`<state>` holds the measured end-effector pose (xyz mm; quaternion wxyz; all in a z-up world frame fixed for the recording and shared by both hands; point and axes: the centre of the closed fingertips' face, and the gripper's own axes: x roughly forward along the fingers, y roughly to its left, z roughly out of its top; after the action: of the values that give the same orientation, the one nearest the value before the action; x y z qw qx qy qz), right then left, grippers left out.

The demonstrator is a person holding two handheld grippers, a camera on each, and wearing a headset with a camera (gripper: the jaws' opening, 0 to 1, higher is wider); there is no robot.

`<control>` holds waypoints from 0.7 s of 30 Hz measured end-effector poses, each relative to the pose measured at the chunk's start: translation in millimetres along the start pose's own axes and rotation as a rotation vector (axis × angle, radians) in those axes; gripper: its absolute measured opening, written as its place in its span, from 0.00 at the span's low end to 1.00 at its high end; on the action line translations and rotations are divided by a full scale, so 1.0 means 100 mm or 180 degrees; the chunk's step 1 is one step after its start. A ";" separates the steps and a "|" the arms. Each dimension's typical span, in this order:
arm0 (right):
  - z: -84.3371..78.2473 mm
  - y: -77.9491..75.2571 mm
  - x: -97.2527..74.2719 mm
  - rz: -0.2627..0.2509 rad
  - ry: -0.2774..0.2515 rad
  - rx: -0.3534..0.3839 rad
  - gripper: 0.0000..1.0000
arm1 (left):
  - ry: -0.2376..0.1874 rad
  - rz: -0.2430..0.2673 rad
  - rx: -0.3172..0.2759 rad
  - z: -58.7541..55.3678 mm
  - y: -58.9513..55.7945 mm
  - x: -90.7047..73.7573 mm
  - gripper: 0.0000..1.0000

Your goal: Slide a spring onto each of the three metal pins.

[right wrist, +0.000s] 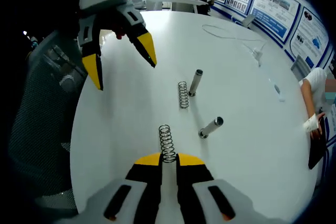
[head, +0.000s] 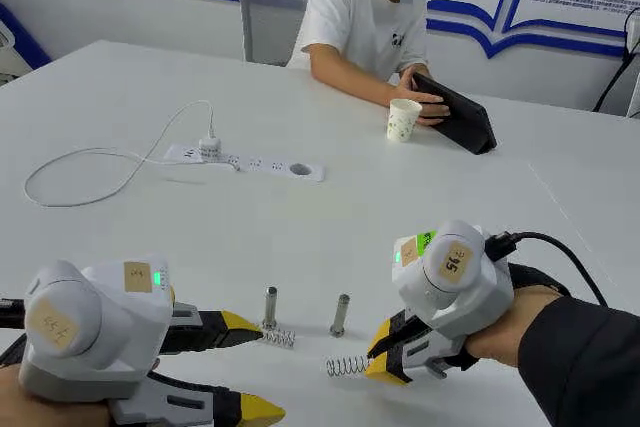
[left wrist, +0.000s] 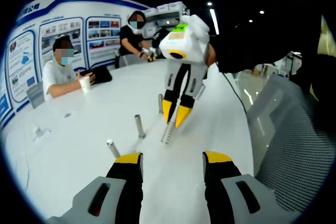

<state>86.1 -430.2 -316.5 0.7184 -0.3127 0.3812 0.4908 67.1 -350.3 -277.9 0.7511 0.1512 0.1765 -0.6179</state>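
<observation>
right gripper (head: pixel 378 362) pinching a spring (head: pixel 347 365) by one end: slip risk

head view: at 5 o'clock its jaws are pressed on the spring's end. the coil juts toward 9 o'clock, just below a pin (head: pixel 341 314). left gripper (head: pixel 262 367), at 7 o'clock, is spread and empty.

left gripper view: three pins (left wrist: pixel 139 126) stand in a row toward 8 o'clock.

right gripper view: a loose spring (right wrist: pixel 182 94) lies just beside the far pin (right wrist: pixel 196 82). held so thinly, the coil may bend or pop free if it meets a pin top off-centre. a knock could topple the pin.

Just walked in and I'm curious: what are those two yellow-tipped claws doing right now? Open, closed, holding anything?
Left gripper: open, holding nothing.
Right gripper: shut on a spring.
</observation>
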 end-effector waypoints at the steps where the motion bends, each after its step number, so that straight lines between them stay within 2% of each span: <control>1: 0.03 0.03 -0.02 0.0014 -0.0008 -0.0027 0.11 | 0.0000 -0.0007 0.0004 0.00 0.00 0.00 0.46; 12: 0.35 0.27 -0.17 0.0124 -0.0109 -0.0244 0.11 | -0.0006 -0.0047 0.0087 0.02 -0.04 0.04 0.42; 21: 0.52 0.36 -0.23 0.0147 -0.0128 -0.0387 0.11 | -0.0030 -0.0071 0.0189 0.07 -0.08 0.06 0.35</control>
<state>59.6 -387.1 -272.8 0.6940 -0.3370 0.3432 0.5356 61.0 -360.6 -274.3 0.7401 0.1685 0.1561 -0.6320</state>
